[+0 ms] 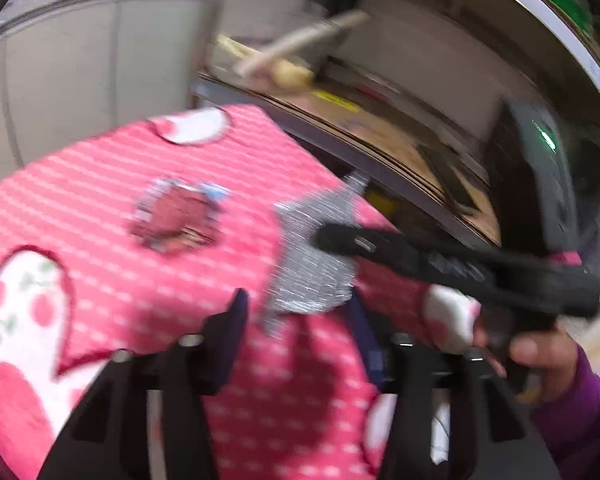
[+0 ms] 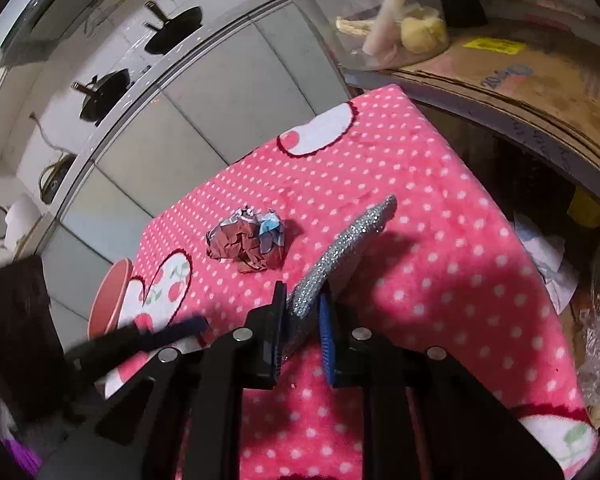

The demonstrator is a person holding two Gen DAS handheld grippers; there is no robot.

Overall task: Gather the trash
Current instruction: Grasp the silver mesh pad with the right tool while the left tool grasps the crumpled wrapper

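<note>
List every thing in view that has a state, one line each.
Silver glittery strip: lifted off the cloth, pinched at one end.
Crumpled red and blue wrapper: lying loose on the cloth, untouched.
Pink polka-dot cloth: spread flat.
Right gripper: shut on the strip.
Left gripper: open, beside the strip.

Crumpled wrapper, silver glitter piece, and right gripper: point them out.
crumpled wrapper (image 2: 246, 242), right wrist view, red middle
silver glitter piece (image 2: 332, 258), right wrist view, mid-strip above pads
right gripper (image 2: 302, 320), right wrist view, between fingertips
</note>
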